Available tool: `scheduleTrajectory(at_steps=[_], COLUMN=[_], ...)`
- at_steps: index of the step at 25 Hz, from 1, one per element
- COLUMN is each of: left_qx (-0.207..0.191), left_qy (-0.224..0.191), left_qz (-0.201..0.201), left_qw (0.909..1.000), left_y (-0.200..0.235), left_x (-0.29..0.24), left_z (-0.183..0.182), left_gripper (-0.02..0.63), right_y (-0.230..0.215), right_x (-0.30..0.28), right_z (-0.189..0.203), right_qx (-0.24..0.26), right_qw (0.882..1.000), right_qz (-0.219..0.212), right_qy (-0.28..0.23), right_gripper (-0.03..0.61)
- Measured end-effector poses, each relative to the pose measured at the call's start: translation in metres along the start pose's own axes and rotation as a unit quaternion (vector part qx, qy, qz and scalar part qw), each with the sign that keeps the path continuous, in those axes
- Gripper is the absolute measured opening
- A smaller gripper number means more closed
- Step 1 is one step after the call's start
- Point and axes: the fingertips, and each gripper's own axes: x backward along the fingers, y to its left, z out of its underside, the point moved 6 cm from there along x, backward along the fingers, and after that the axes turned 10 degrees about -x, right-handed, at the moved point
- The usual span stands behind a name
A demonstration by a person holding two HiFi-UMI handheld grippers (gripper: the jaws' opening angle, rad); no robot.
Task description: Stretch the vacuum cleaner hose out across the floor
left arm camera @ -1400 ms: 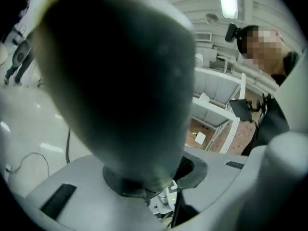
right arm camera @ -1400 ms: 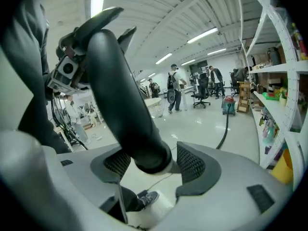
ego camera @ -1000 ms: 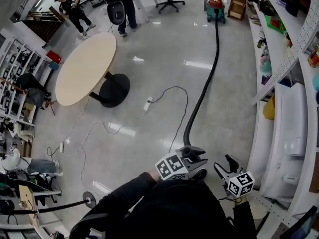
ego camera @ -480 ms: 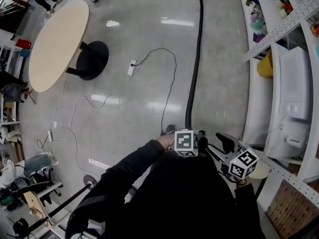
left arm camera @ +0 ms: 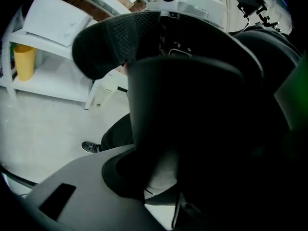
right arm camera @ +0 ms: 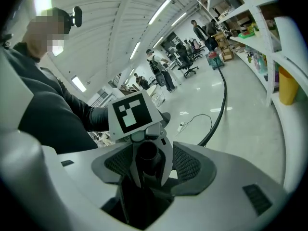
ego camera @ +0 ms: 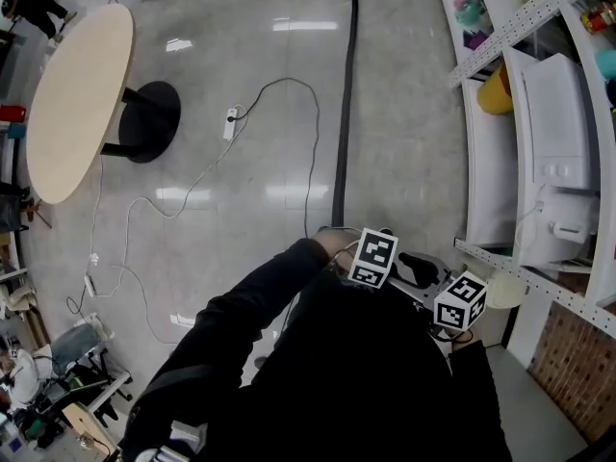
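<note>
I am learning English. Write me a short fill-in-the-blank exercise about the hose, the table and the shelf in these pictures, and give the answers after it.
1. The long black hose lies on the shiny ___.
2. In the head view, the round table stands to the ___ of the hose.
3. The container on the white shelf is ___ in colour.

Missing words: floor; left; yellow
</note>
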Motion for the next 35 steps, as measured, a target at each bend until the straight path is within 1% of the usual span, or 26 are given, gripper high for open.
scheduleTrajectory(at_steps=[2,4,6,7,9,12,14,15,16,17,18,19,20,21,22,23,25,27,29,31,33,35], left_qx=[-0.013,-0.019,-0.016,-0.012,-0.008,0.006,0.027,0.043,0.063,0.089,0.118,0.147,0.175,0.202,0.226,0.248,0.29,0.326,0.352,0.367,0.375,0.377], left_qy=[0.013,0.016,0.013,0.011,0.006,-0.017,-0.051,-0.074,-0.101,-0.129,-0.154,-0.175,-0.19,-0.198,-0.203,-0.207,-0.219,-0.231,-0.238,-0.247,-0.256,-0.262], left_qz=[0.011,0.015,0.009,0.002,-0.015,-0.046,-0.074,-0.094,-0.122,-0.158,-0.199,-0.24,-0.274,-0.299,-0.315,-0.324,-0.328,-0.33,-0.337,-0.34,-0.334,-0.322], left_qw=[0.9998,0.9996,0.9997,0.9999,0.9998,0.9988,0.9956,0.9919,0.9854,0.9749,0.9605,0.9435,0.9264,0.9113,0.8991,0.8891,0.8721,0.8552,0.8401,0.8301,0.826,0.8279], left_y=[-0.005,-0.007,-0.004,-0.002,0.002,0.012,0.023,0.03,0.037,0.045,0.054,0.063,0.071,0.077,0.079,0.078,0.068,0.059,0.058,0.06,0.063,0.068], left_x=[-0.006,-0.012,-0.018,-0.019,-0.02,-0.024,-0.026,-0.026,-0.026,-0.025,-0.025,-0.025,-0.025,-0.025,-0.026,-0.026,-0.022,-0.015,-0.009,-0.012,-0.019,-0.031], left_z=[0.002,0.003,0.005,0.005,0.005,0.001,-0.003,-0.005,-0.007,-0.007,-0.005,0.0,0.007,0.017,0.026,0.036,0.051,0.063,0.071,0.07,0.064,0.055], left_gripper=[0.137,0.137,0.137,0.137,0.137,0.137,0.137,0.137,0.14,0.151,0.176,0.209,0.248,0.28,0.288,0.288,0.288,0.288,0.288,0.288,0.288,0.287], right_y=[0.001,0.0,-0.003,-0.004,-0.003,-0.007,-0.016,-0.021,-0.026,-0.033,-0.04,-0.05,-0.062,-0.076,-0.091,-0.107,-0.138,-0.174,-0.214,-0.248,-0.273,-0.291], right_x=[-0.01,-0.018,-0.02,-0.02,-0.022,-0.02,-0.016,-0.014,-0.012,-0.009,-0.006,-0.003,0.0,0.004,0.008,0.012,0.021,0.026,0.028,0.026,0.019,0.006], right_z=[0.006,0.013,0.02,0.023,0.027,0.03,0.03,0.03,0.029,0.028,0.027,0.027,0.027,0.029,0.033,0.04,0.059,0.083,0.108,0.135,0.16,0.179], right_qx=[-0.024,-0.048,-0.066,-0.066,-0.043,0.009,0.024,0.03,0.038,0.047,0.058,0.069,0.077,0.077,0.072,0.064,0.048,0.041,0.043,0.041,0.032,0.019], right_qw=[1.0,0.998,0.996,0.996,0.997,0.999,0.999,0.999,0.999,0.998,0.997,0.995,0.994,0.994,0.994,0.994,0.992,0.988,0.98,0.972,0.967,0.965], right_qz=[-0.019,-0.042,-0.054,-0.054,-0.045,-0.025,-0.014,-0.007,0.002,0.011,0.021,0.031,0.04,0.048,0.056,0.065,0.085,0.111,0.139,0.156,0.156,0.147], right_qy=[0.006,0.016,0.023,0.027,0.034,0.034,0.03,0.032,0.037,0.044,0.053,0.059,0.063,0.063,0.063,0.065,0.076,0.099,0.138,0.173,0.197,0.214], right_gripper=[0.267,0.267,0.258,0.243,0.169,0.158,0.156,0.155,0.155,0.154,0.153,0.153,0.153,0.153,0.153,0.153,0.153,0.153,0.153,0.154,0.154,0.154])
